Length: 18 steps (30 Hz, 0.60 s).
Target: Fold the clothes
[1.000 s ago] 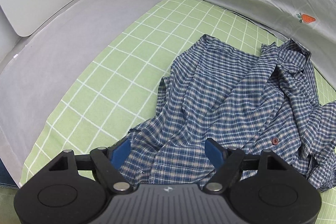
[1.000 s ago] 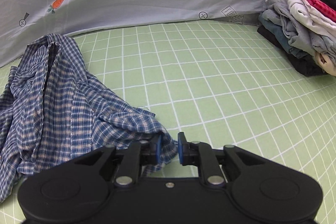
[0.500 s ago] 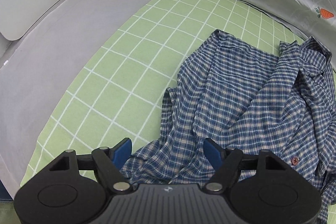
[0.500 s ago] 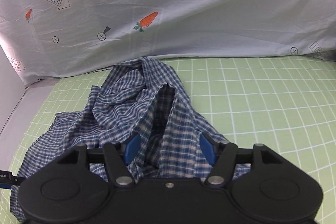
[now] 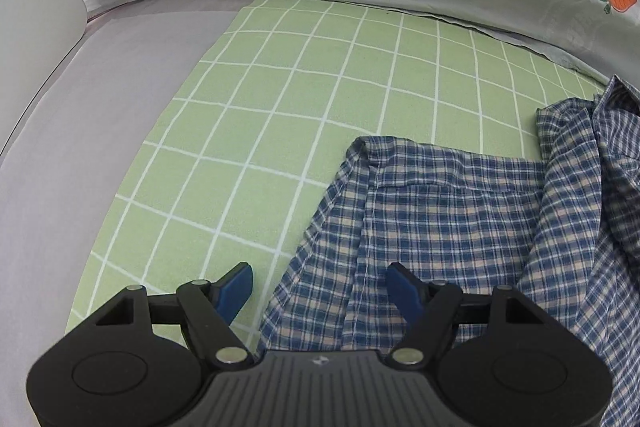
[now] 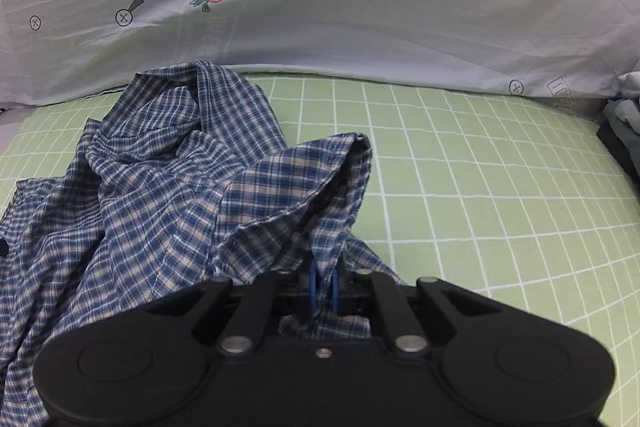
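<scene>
Shirt: plaid shirt (image 6: 168,195) rumpled and unfolded on the green checked sheet (image 5: 304,99), collar end bunched up against the grey printed cloth (image 6: 360,7) behind it.
Progress: early; no neat fold visible, fabric heaped in ridges, still to be spread flat, sleeves and sides still to be turned in.
Right gripper (image 6: 324,287): fingers closing tight on a pinch of plaid cloth at the shirt's near edge, a raised fold tenting up just beyond.
Left gripper (image 5: 320,291): fingers wide apart and slowly narrowing, poised over the shirt's outer edge, one pad above bare sheet, the other above plaid; nothing gripped.
Left view only: flat yoke and side seam of the shirt, plain grey cover (image 5: 80,147) beside the sheet.
Right view only: crumpled collar, pinched fold, and a stack of other clothes (image 6: 624,123) well apart from the shirt at the frame's edge.
Remaining, by judgement: nearly everything.
</scene>
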Available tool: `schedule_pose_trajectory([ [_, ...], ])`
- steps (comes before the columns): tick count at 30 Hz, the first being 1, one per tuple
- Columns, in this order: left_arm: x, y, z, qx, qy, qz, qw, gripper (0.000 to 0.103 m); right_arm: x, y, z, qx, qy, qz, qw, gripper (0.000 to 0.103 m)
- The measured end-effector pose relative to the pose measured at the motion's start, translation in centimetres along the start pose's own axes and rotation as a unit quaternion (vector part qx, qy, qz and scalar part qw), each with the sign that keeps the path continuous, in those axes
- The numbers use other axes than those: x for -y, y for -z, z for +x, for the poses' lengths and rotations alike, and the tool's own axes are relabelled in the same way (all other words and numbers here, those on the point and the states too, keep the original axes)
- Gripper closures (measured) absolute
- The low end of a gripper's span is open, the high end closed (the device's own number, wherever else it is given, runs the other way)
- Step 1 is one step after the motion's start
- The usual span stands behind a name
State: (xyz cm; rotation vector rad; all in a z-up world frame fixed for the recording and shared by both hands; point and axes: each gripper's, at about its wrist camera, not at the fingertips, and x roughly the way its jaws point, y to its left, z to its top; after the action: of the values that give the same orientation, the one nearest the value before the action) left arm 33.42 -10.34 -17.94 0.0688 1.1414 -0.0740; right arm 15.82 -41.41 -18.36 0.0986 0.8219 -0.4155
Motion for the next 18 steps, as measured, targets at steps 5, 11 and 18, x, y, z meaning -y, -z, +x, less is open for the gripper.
schedule_pose_trajectory([
  [5,0.5,-0.7,-0.1,0.017,-0.008,-0.014,0.9997,0.100,2.7,-3.9,-0.7,0.061,0.048,0.014,0.997,0.098],
  [11,-1.7,-0.8,-1.7,0.036,-0.039,-0.050,0.9974,0.101,9.3,-7.5,-3.0,0.138,0.146,0.062,0.978,0.100],
  [18,-6.1,1.5,-3.7,0.028,-0.076,-0.104,0.9913,0.101,15.6,-4.4,-1.7,0.054,0.230,0.089,0.968,0.099],
])
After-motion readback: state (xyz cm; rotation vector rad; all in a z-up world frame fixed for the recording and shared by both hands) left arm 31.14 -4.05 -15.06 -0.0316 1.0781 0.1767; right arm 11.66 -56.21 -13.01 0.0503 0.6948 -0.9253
